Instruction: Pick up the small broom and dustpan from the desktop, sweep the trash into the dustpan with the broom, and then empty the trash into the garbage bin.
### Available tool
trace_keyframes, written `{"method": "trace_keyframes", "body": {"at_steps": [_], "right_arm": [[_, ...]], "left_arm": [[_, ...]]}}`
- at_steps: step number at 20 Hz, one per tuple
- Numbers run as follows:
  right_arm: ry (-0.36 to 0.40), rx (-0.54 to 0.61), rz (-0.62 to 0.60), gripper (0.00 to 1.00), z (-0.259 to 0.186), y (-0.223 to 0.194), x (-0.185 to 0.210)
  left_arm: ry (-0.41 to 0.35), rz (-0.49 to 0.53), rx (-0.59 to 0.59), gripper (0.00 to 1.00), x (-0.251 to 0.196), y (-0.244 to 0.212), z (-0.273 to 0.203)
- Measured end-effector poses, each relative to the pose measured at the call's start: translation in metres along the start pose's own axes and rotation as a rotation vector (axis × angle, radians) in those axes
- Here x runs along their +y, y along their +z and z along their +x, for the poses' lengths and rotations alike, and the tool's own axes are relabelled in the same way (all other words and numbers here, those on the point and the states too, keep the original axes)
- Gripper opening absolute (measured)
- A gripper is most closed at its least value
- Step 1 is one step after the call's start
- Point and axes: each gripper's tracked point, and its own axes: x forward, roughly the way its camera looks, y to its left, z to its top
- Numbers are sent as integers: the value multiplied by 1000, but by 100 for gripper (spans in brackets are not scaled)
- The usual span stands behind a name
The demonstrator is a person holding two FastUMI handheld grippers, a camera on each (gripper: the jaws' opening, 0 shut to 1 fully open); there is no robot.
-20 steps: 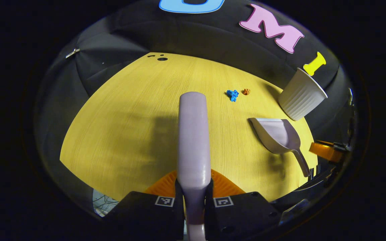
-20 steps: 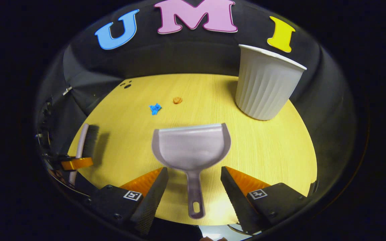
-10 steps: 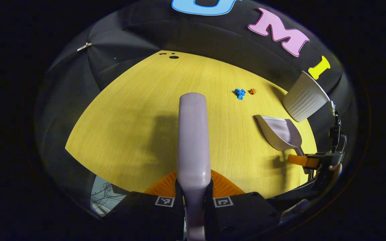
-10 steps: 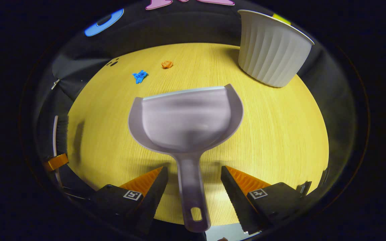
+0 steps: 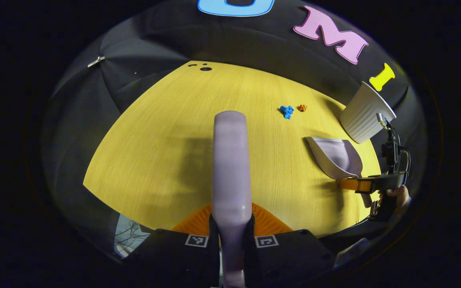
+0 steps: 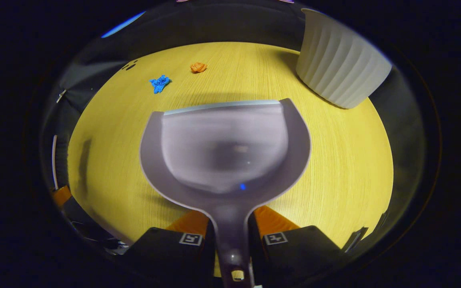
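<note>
Clamping the broom (image 5: 230,160), left gripper (image 5: 230,224) points forward; right gripper (image 6: 231,234) seemingly pinches the dustpan (image 6: 224,148) handle

Left gripper (image 5: 231,224) clamps a pale broom (image 5: 230,164) above a yellow table (image 5: 154,132). To the right, the other gripper (image 5: 358,185), held by a hand (image 5: 394,196), is at a dustpan (image 5: 334,157). Blue scrap (image 5: 286,111) and orange scrap (image 5: 302,107) lie near a white ribbed bin (image 5: 364,118)

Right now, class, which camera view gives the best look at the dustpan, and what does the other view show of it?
The right gripper view: the dustpan lies large and central, scoop open to the camera, handle between the right tongs. The left gripper view shows it small, side-on near the white bin.
</note>
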Motion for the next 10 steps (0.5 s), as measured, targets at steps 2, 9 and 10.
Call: {"method": "trace_keyframes", "body": {"at_steps": [2,9,10], "right_arm": [[9,2,-13,39,2,3,-1],[58,-8,-71,36,0,0,-2],[58,-8,-81,35,-1,1,-3]], "left_arm": [[-5,18,8,28,-7,6,6],[-29,116,58,28,-28,41,36],[-22,131,70,28,-28,48,43]]}}
